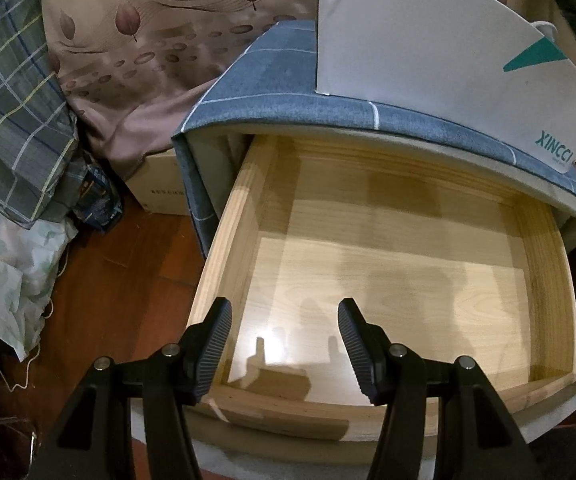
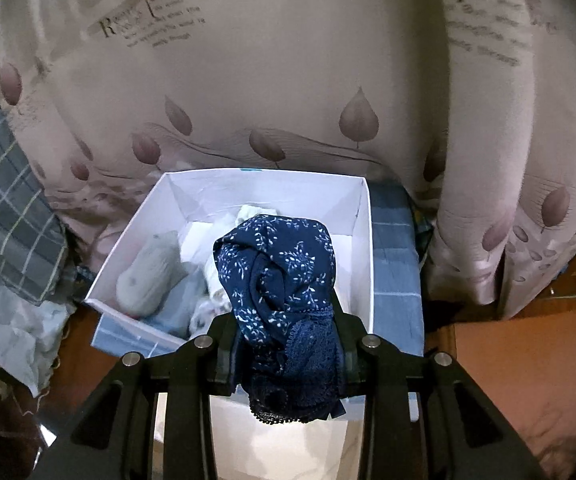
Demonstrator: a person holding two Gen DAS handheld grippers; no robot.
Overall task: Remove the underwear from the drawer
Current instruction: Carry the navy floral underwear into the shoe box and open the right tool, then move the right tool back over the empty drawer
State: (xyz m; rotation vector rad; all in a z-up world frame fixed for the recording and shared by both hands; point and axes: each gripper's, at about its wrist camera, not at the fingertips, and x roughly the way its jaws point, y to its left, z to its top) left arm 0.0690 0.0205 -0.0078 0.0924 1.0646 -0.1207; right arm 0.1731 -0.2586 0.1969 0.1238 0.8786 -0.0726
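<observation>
In the left wrist view the light wooden drawer [image 1: 387, 248] stands pulled out of the blue fabric-covered cabinet [image 1: 272, 80] and shows only bare wood inside. My left gripper [image 1: 284, 312] is open and empty above the drawer's front left corner. In the right wrist view my right gripper [image 2: 286, 320] is shut on navy floral underwear with a lace edge [image 2: 284, 292], held above a white open box [image 2: 361, 240] that stands on the cabinet top. The fabric hides the right fingertips.
The white box holds a grey rolled sock [image 2: 148, 276] and several pale garments [image 2: 204, 240]. A leaf-print curtain [image 2: 268, 80] hangs behind. A plaid cloth [image 1: 12, 120] and crumpled white fabric [image 1: 4, 276] lie left on the wooden floor [image 1: 128, 280]. A cardboard box [image 1: 160, 196] stands beside the cabinet.
</observation>
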